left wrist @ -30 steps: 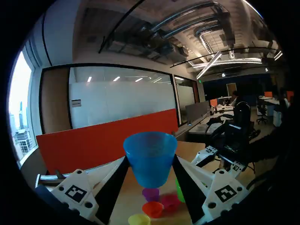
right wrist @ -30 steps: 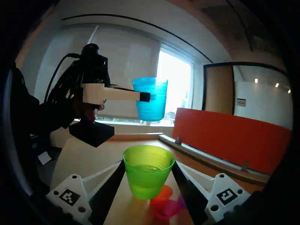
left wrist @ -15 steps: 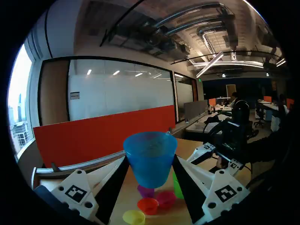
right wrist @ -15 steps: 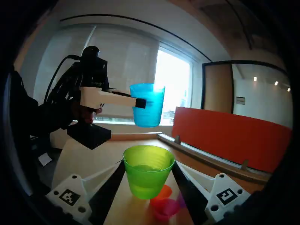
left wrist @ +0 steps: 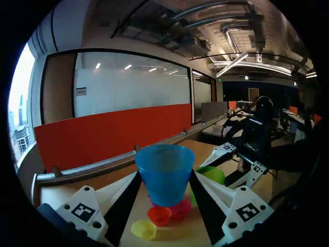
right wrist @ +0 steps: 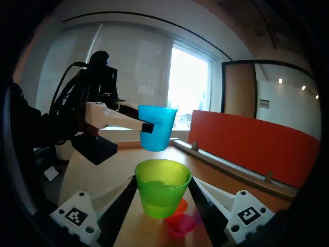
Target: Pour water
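As left gripper (left wrist: 164, 176) clamps blue cup (left wrist: 165, 166), green cup (right wrist: 163, 187) lower, seemingly apart.

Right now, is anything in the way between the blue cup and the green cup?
Nothing visible. In the right gripper view the blue cup, held by the left gripper, hangs above and beyond the green cup in the right gripper, with open air between them. The small cups lie lower, on the table, not between.

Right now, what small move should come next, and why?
Probably lower the blue cup in the left gripper beside the green cup: green holds the water, yet blue hangs higher, both upright.
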{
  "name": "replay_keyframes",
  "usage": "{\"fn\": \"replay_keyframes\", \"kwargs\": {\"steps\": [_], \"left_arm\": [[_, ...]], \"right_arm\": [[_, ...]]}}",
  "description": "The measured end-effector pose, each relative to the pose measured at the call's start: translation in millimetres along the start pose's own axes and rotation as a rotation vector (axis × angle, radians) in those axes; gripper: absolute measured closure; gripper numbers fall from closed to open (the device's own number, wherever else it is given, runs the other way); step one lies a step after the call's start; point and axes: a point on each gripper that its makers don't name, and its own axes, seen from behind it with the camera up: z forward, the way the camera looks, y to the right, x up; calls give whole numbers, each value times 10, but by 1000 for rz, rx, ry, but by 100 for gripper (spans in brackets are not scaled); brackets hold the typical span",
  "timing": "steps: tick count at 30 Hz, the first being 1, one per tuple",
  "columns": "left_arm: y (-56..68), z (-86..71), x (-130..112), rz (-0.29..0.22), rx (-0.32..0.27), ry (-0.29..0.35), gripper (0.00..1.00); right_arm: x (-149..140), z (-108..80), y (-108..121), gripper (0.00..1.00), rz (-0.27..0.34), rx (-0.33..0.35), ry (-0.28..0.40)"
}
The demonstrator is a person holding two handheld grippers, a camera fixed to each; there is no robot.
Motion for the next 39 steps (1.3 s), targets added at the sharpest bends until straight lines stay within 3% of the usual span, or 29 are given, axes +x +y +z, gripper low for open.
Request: {"fn": "replay_keyframes", "kwargs": {"steps": [12, 39], "left_arm": [[-43, -8, -236, 2, -13, -54, 18], [125, 69, -856, 32, -78, -179, 18]], "right_arm": [[-70, -8, 46, 9, -5, 7, -52], [-480, -99, 168, 9, -11, 15, -170]]}}
